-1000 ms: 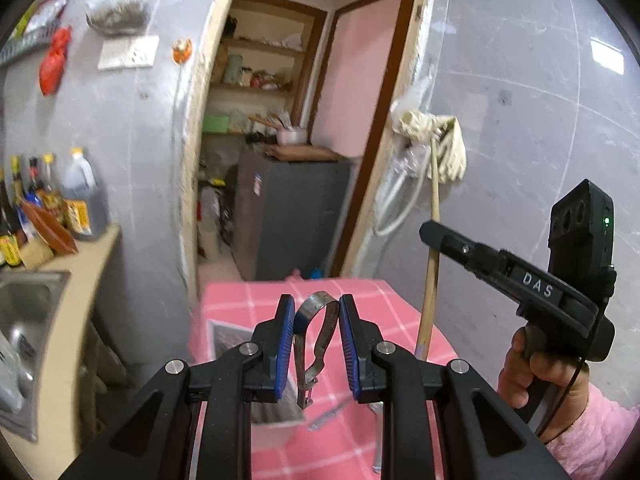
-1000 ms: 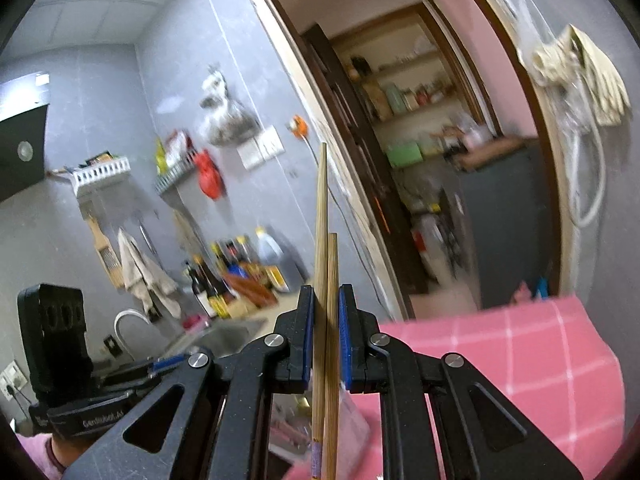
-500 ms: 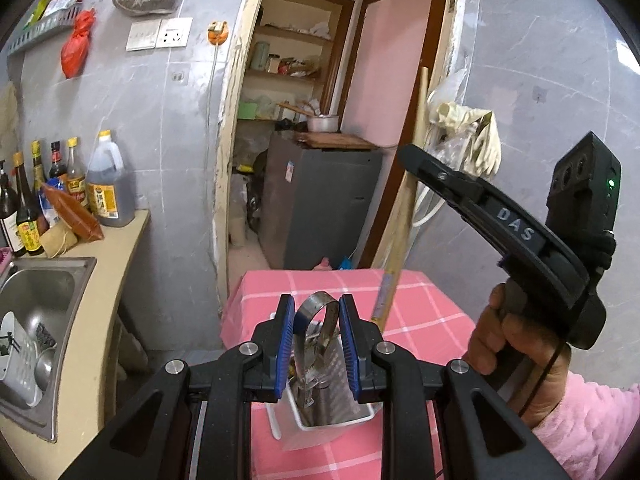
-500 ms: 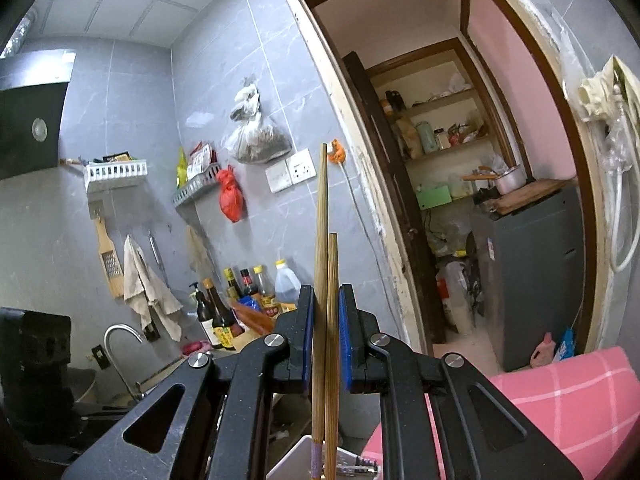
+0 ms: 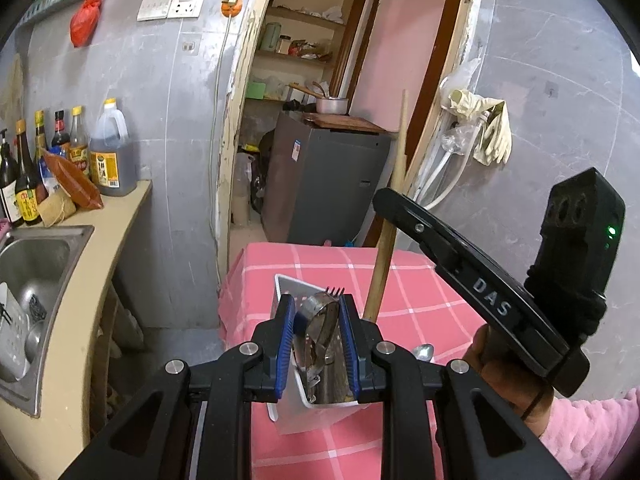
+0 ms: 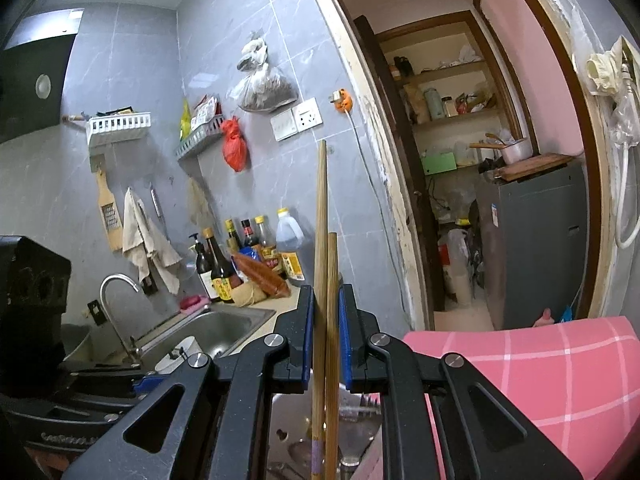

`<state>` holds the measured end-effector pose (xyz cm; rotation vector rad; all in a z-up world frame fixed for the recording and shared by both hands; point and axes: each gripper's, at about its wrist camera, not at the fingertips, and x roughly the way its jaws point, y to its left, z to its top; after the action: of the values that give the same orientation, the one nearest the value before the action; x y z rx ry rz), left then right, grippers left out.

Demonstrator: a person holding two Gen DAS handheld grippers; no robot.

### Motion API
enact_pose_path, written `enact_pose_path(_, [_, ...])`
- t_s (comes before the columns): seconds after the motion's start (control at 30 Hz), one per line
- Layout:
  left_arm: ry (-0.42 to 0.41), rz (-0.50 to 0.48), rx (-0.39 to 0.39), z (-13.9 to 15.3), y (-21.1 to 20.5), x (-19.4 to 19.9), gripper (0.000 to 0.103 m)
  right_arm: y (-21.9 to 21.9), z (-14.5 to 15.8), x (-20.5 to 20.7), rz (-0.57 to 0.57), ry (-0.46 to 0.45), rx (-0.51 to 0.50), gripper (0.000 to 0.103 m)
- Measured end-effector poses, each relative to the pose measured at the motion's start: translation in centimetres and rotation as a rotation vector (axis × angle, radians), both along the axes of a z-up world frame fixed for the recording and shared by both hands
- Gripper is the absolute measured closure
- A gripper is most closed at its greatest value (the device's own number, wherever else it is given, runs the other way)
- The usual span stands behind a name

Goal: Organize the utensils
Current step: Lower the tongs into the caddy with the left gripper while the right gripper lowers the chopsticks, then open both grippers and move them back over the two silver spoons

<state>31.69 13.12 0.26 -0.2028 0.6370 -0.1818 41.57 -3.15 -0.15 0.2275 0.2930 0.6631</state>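
A: Nearest to us, our left gripper (image 5: 316,344) has its blue pads clamped on the metal tongs (image 5: 320,328), looped end up, right over the mouth of the white utensil holder (image 5: 298,392).

B: And our right gripper (image 6: 325,340) is closed tight on a pair of wooden chopsticks (image 6: 324,280), held upright. Their lower ends dip toward the same holder.

A: So how far along do we reckon we are?

B: Partway, we'd judge. A fork (image 5: 335,291) stands in the holder, tines up, so some sorting looks done. The tongs and chopsticks are not yet released, and a spoon (image 5: 423,352) lies on the pink checked tablecloth (image 5: 400,280) just beside the holder, unsorted.

A: Room to move?

B: Tight at the holder mouth: both our loads aim at one narrow opening, and the two grippers sit close together. We think one should go in first. The holder stands near the table's left edge, so a nudge could tip it that way.

A: Farther out, the counter and sink (image 5: 36,256) lie to our left across a gap, and the doorway (image 5: 340,120) beyond is open.
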Motion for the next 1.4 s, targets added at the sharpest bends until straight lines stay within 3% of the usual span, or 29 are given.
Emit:
enact_pose_path(0.47, [0.046, 0.037, -0.105, -0.8, 1.3, 0.1, 0.080, -0.7, -1.3, -0.5, 0.060, 0.059, -0.051, 0.091])
enact_pose_path(0.63, [0.034, 0.062, -0.118, -0.6, 1.8, -0.3, 0.073, -1.5, -1.1, -0.8, 0.051, 0.062, -0.034, 0.072])
enact_pose_path(0.77, [0.003, 0.085, -0.120, -0.3, 1.9, -0.9, 0.057, -2.6, -0.7, -1.4, 0.020, 0.062, -0.026, 0.065])
enact_pose_path(0.83, [-0.014, 0.097, -0.112, 0.0, 1.7, -1.2, 0.051, -3.4, -0.5, -1.9, -0.009, 0.060, -0.018, 0.055])
enact_pose_path(1.0, [-0.080, 0.130, -0.064, 0.6, 0.4, -2.4, 0.025, -6.3, -0.1, -3.0, -0.094, 0.057, -0.012, 0.035])
enact_pose_path(1.17, [-0.136, 0.156, -0.029, 0.7, -1.5, -3.5, 0.009, -9.2, 0.3, -4.5, -0.174, 0.034, -0.040, 0.021])
enact_pose_path(1.2, [-0.148, 0.168, -0.022, 0.7, -1.9, -3.7, 0.006, -9.9, 0.3, -4.9, -0.190, 0.027, -0.049, 0.014])
enact_pose_path(1.3, [-0.180, 0.187, -0.012, 0.5, -3.1, -4.4, 0.002, -11.8, 0.5, -6.1, -0.231, 0.005, -0.075, 0.001])
enact_pose_path(1.4, [-0.203, 0.197, 0.008, 0.3, -4.4, -5.0, 0.001, -13.4, 0.6, -7.0, -0.260, -0.003, -0.104, 0.001])
